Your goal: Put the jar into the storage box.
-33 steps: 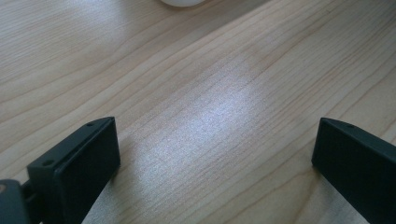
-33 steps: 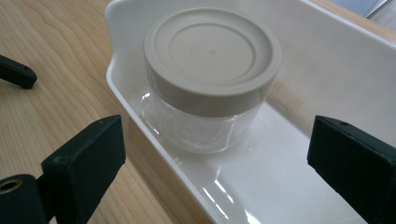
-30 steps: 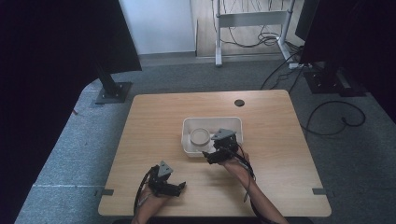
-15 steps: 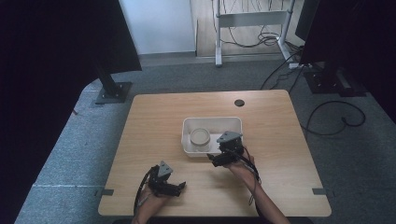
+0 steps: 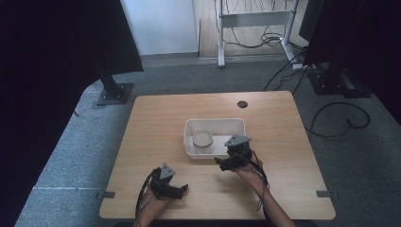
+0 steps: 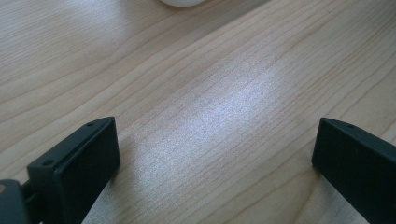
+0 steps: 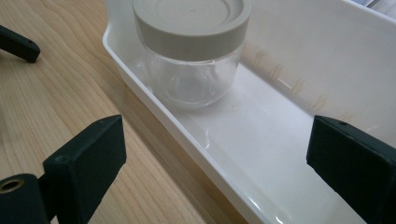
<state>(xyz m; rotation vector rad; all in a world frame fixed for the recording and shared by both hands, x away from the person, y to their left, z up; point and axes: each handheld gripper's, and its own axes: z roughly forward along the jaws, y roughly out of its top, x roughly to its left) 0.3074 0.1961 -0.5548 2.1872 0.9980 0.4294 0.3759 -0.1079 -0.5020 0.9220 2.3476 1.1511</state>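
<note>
A clear glass jar [image 5: 202, 139] [image 7: 191, 51] with a grey lid stands upright in the left part of a white tray [image 5: 227, 124] [image 7: 187, 128] at mid-table. My right gripper [image 5: 222, 162] [image 7: 215, 158] hovers just outside the tray's near rim, open, with nothing between its jaws, and faces the jar. My left gripper [image 5: 178, 190] [image 6: 215, 154] rests low over bare wood near the table's front edge, open and empty. The white tray's corner [image 6: 183, 2] peeks in at the top of the left gripper view.
The wooden table [image 5: 156, 127] has a round cable hole [image 5: 242, 104] at the back. The tray's right half holds nothing. Monitor stands and cables lie on the floor behind the table. A tip of the left gripper [image 7: 18, 44] shows at the upper left of the right gripper view.
My right gripper has drawn back from over the tray toward the table's near side and slightly right. The jar stays in the tray. The left gripper has not moved.
</note>
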